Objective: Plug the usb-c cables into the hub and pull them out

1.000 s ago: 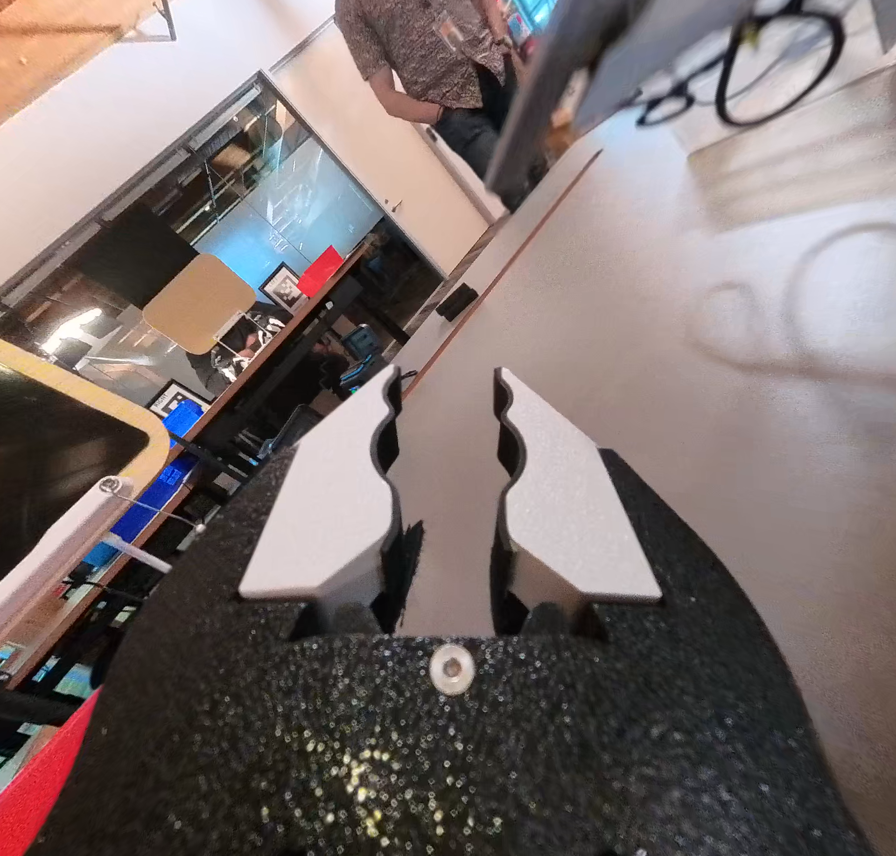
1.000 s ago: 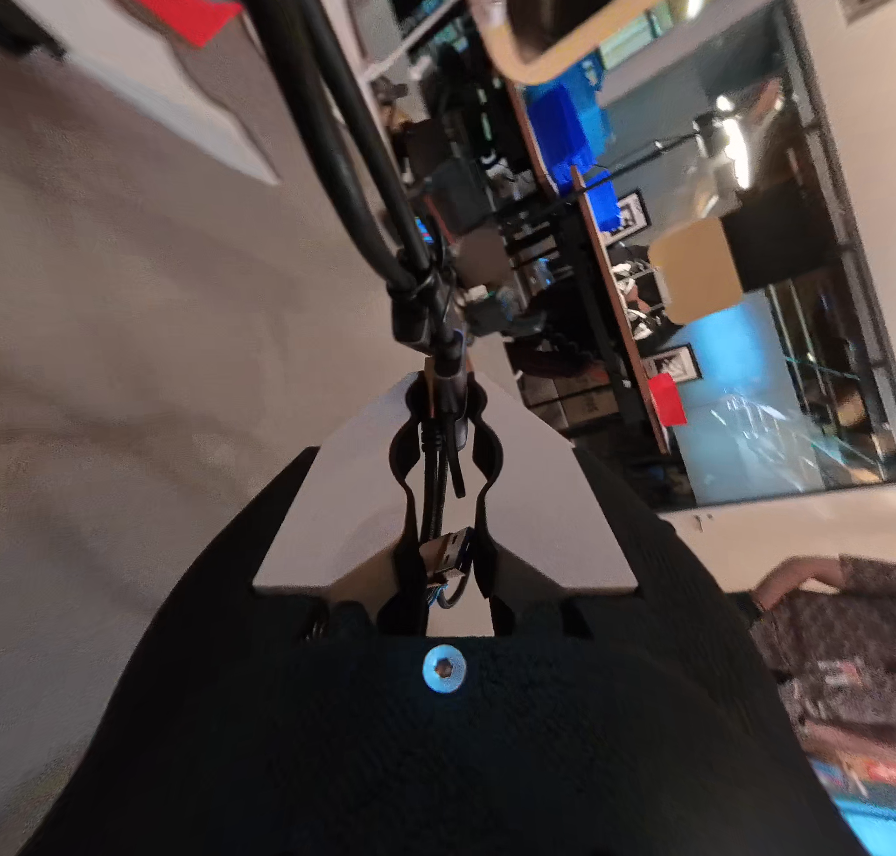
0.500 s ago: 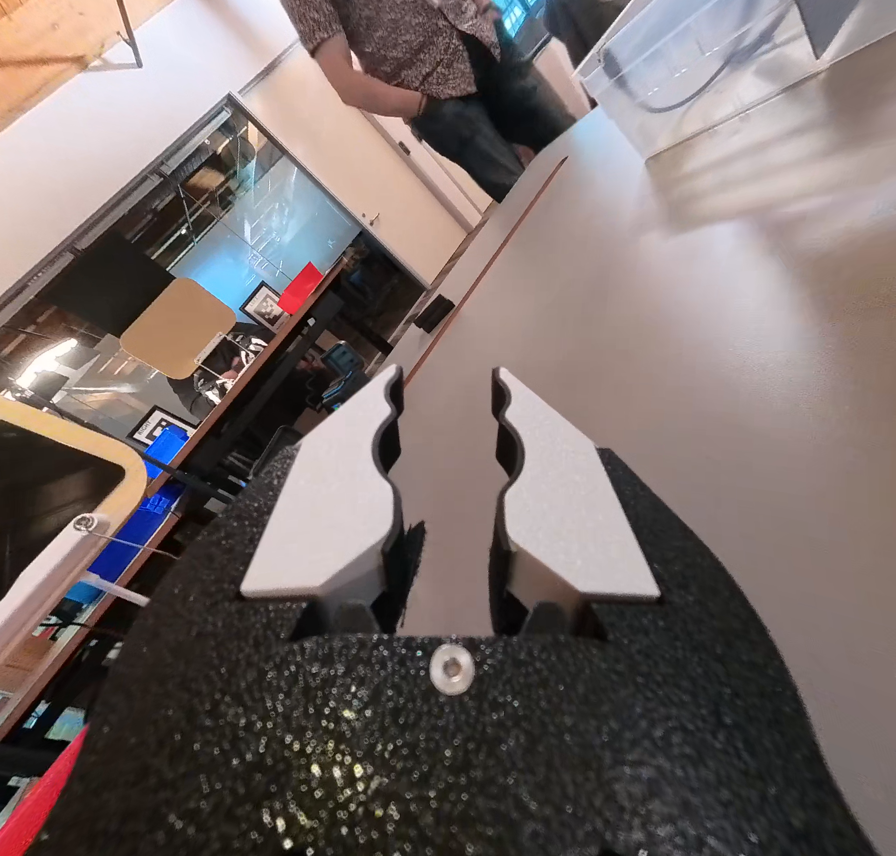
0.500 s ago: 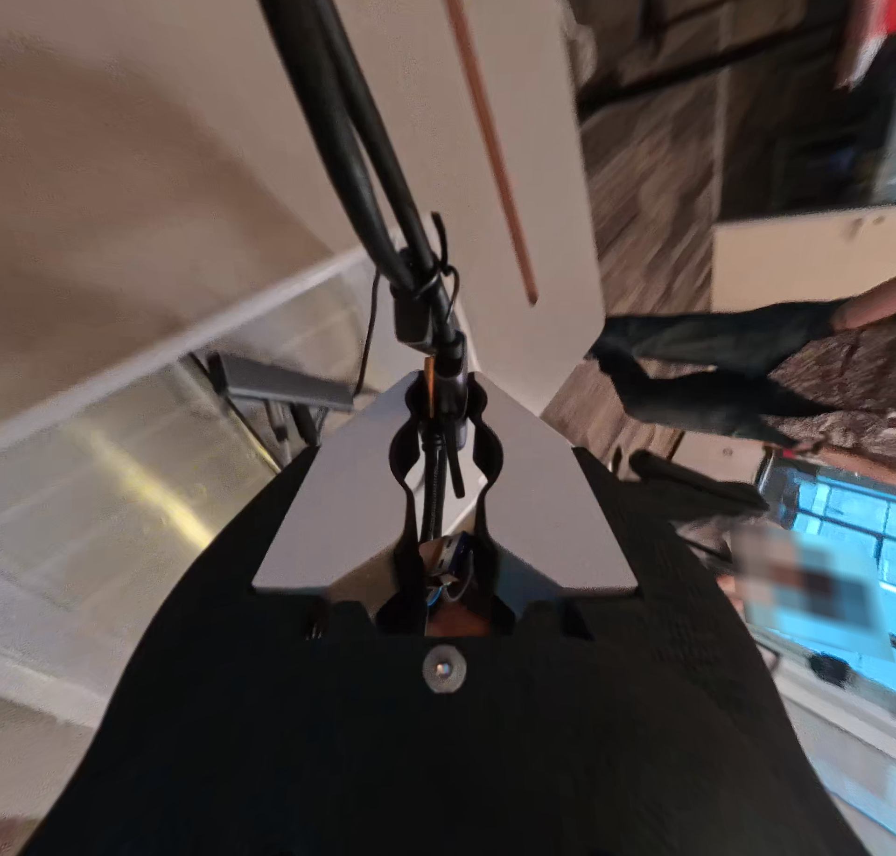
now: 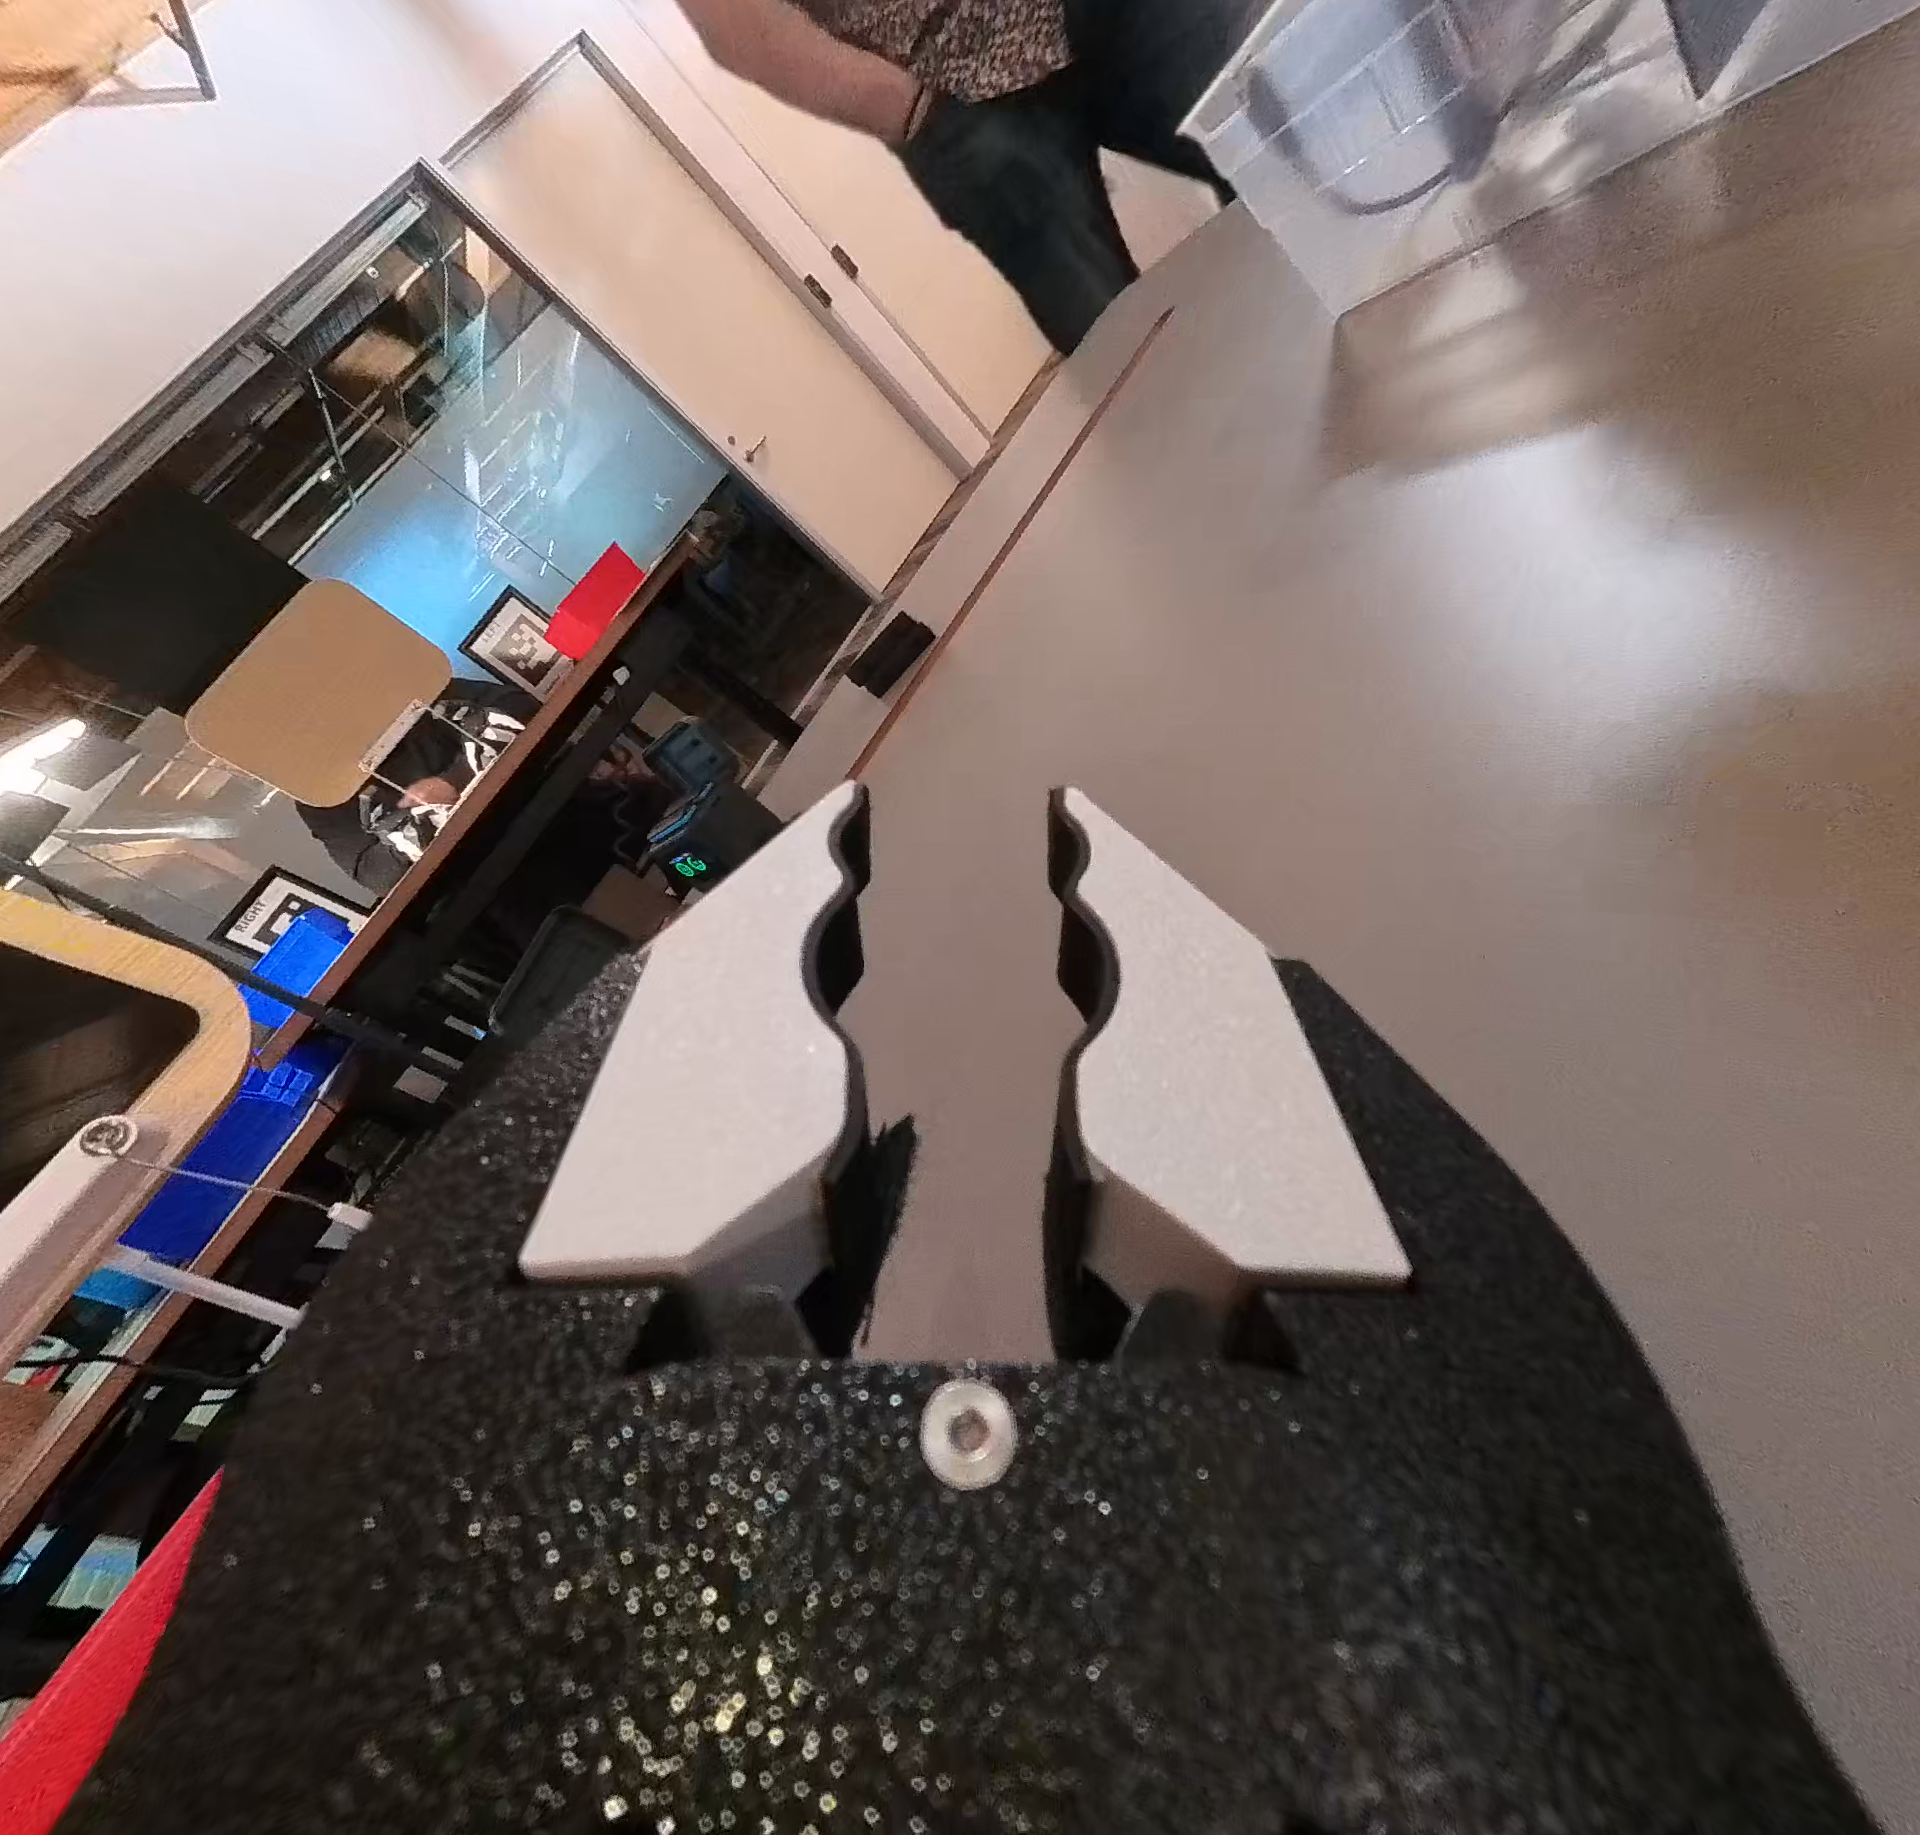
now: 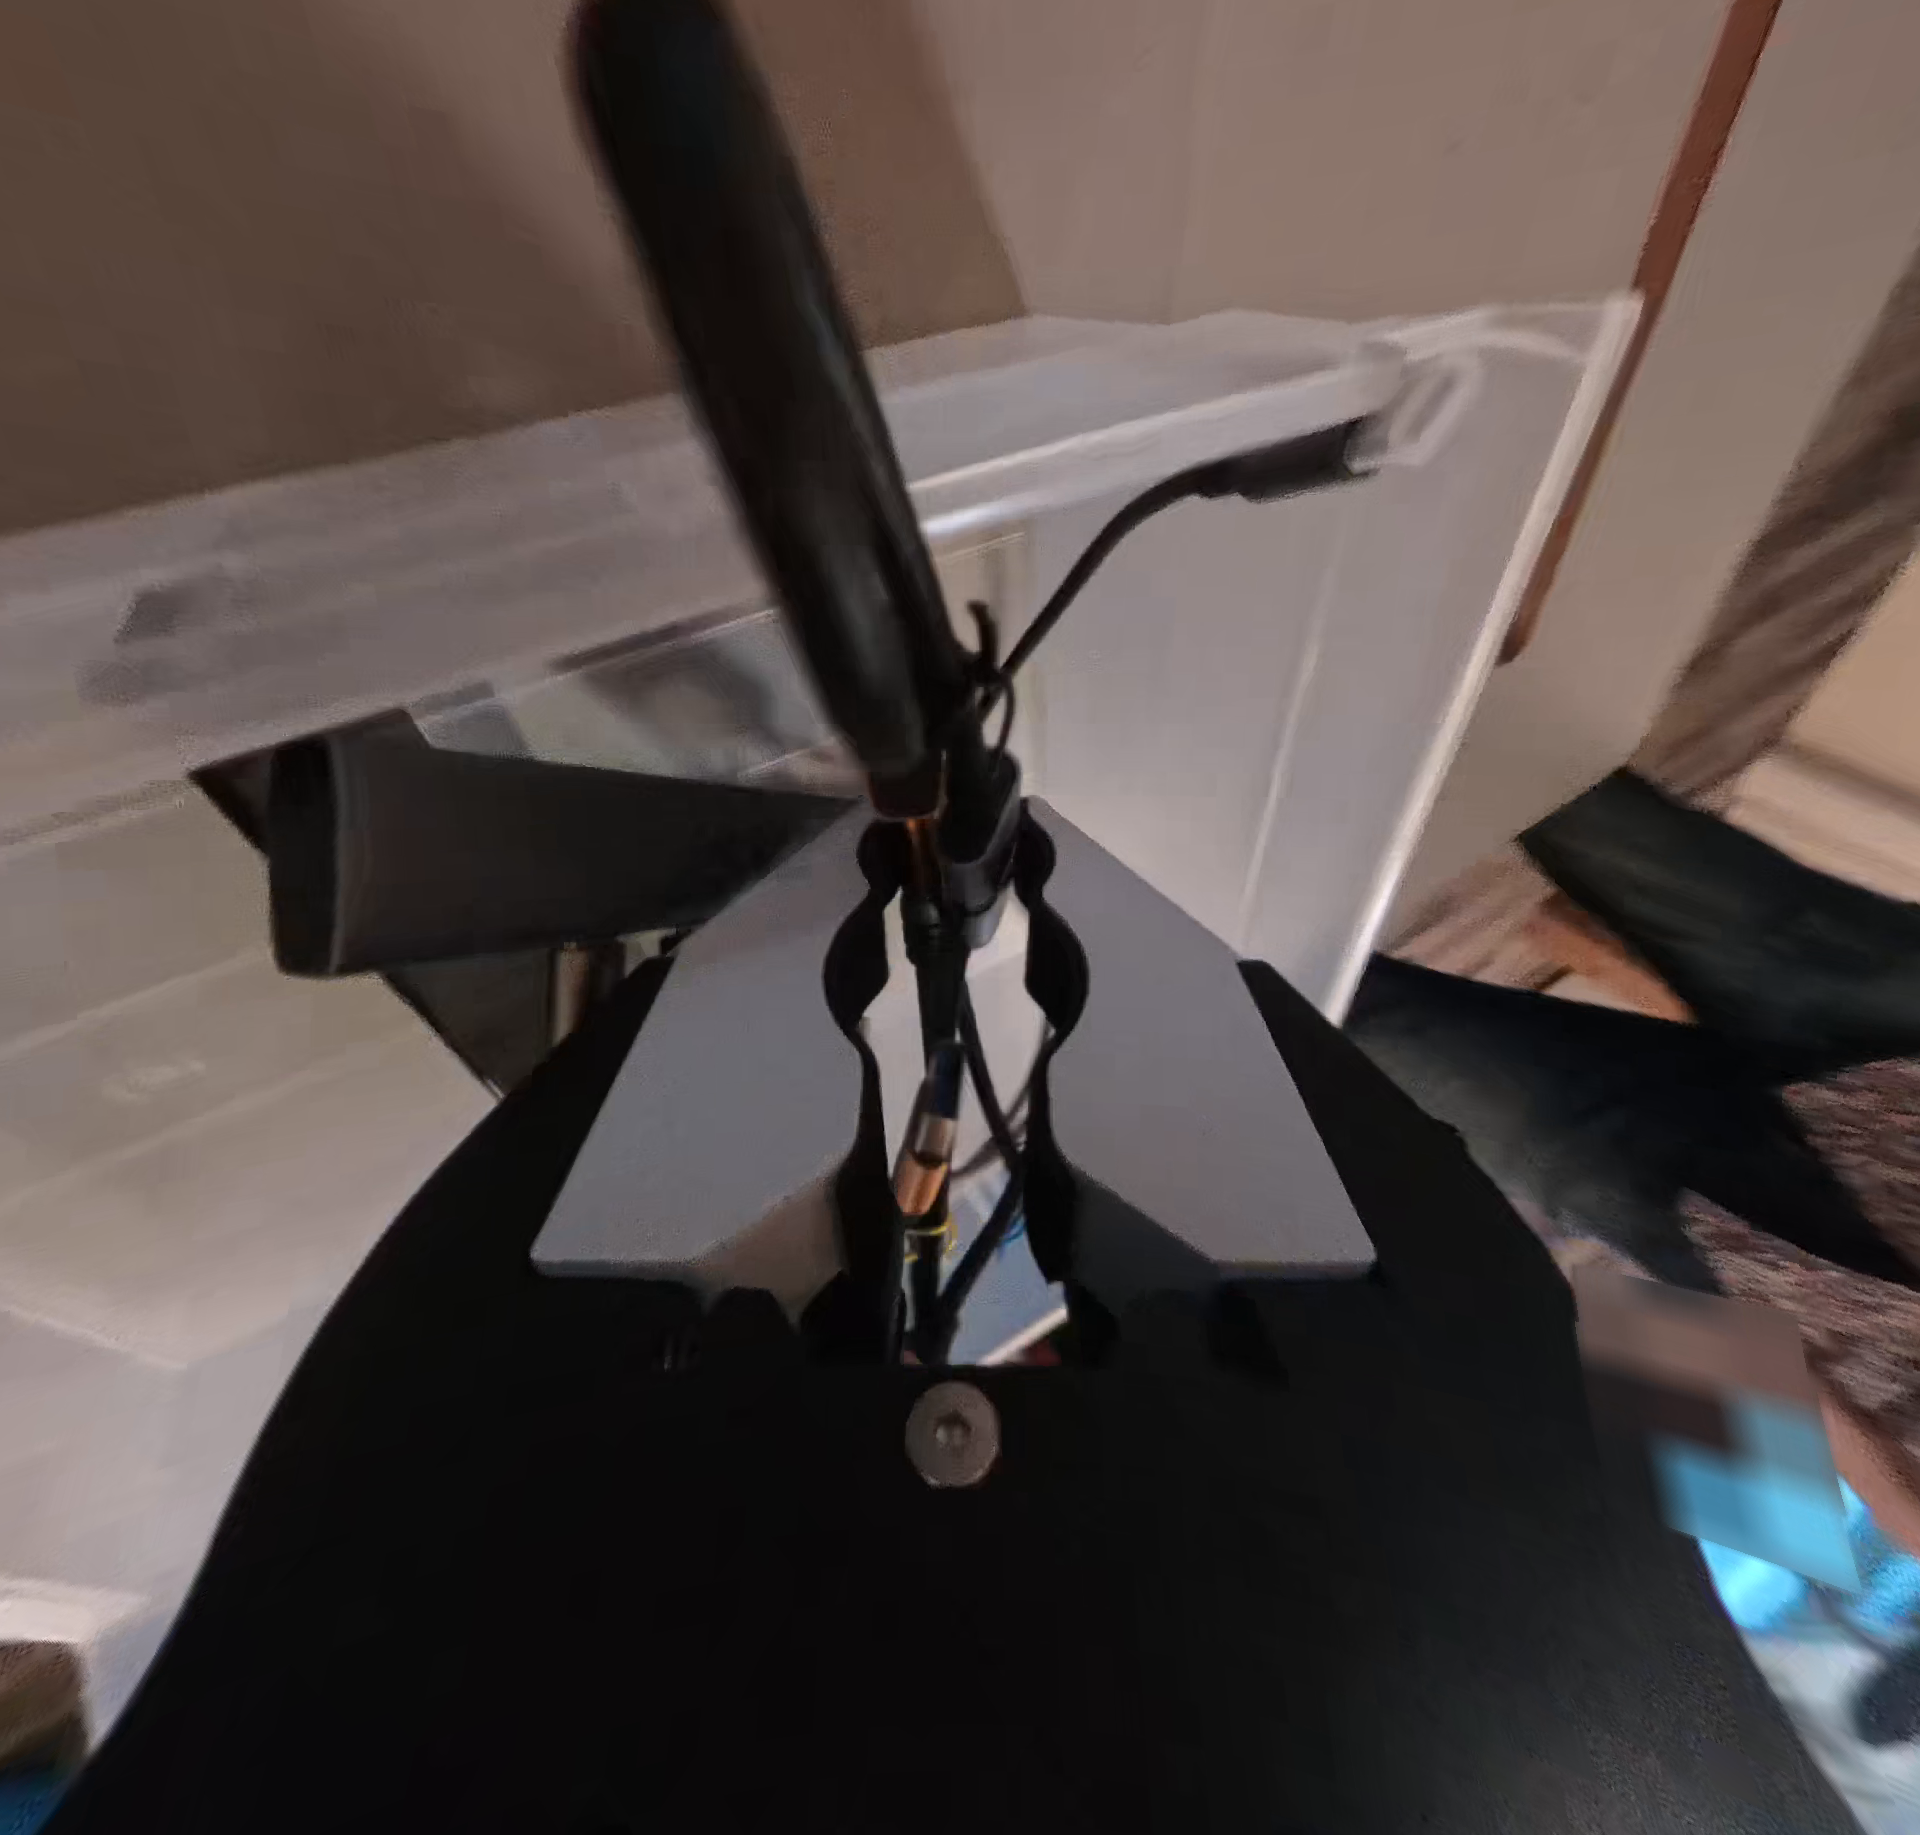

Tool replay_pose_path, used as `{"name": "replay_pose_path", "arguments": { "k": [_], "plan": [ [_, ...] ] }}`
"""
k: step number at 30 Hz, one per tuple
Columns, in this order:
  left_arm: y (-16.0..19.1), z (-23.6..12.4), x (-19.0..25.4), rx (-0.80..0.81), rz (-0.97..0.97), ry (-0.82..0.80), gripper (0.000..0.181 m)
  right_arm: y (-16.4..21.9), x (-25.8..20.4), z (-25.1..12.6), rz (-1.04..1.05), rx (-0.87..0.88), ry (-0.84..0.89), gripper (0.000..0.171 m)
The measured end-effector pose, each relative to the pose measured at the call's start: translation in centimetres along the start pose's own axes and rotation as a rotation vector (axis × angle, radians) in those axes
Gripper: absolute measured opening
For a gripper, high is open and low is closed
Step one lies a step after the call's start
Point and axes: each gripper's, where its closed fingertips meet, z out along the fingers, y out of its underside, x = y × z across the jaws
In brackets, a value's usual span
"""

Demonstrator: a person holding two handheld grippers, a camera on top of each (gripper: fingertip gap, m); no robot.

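My right gripper (image 6: 961,829) is shut on a bundle of black cables (image 6: 769,414) tied together near their plugs (image 6: 977,871); the cables stick out forward, blurred. The loose ends with metal connectors (image 6: 930,1131) hang back between the fingers. Just ahead and to the left lies the dark grey hub (image 6: 468,850), inside a clear plastic box (image 6: 312,580). A thin black cable (image 6: 1101,559) runs to a plug near the box's far corner. My left gripper (image 5: 956,809) is open and empty, low over the grey table (image 5: 1455,746).
The clear box (image 5: 1558,92) also shows at the top right of the left wrist view, with a thin cable inside. A person (image 5: 935,19) in a patterned shirt stands at the table's far end. Shelves and desks lie beyond the table's left edge. My hands' fingertips stand some 40 centimetres from each other.
My right gripper has swung down with the cable bundle toward the clear box; the hub is now close in front. My left gripper has stayed open and shifted a little over the table.
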Motion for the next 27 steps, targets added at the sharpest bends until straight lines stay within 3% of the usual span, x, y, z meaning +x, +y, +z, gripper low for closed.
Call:
{"name": "replay_pose_path", "arguments": {
  "k": [4,7,12,15,20,24,27],
  "plan": [
    [0.1,0.0,0.0,-0.002,-0.009,0.003,0.033,0.2,1.7,-1.4,0.258,0.069,0.043,0.063],
    [0.1,0.1,0.0,-0.004,-0.013,0.006,0.033,0.4,4.1,-4.9,0.440,0.212,0.180,0.081],
    [0.1,0.2,0.2,-0.003,-0.016,0.014,0.035,1.6,5.0,-12.9,0.732,0.596,0.410,0.087],
    [0.1,0.2,0.4,-0.002,-0.014,0.019,0.035,5.0,2.4,-15.5,0.902,0.688,0.529,0.088],
    [0.0,0.5,1.2,-0.020,-0.012,0.047,0.052,13.9,-4.9,-13.4,1.198,0.524,0.671,0.083],
    [0.0,0.5,1.6,-0.058,-0.016,0.048,0.068,15.4,-9.0,-8.6,1.379,0.523,0.539,0.081],
    [-1.1,-0.1,1.7,-0.086,-0.091,0.038,0.098,16.6,-10.1,-6.3,1.431,0.431,0.474,0.078]
  ]
}}
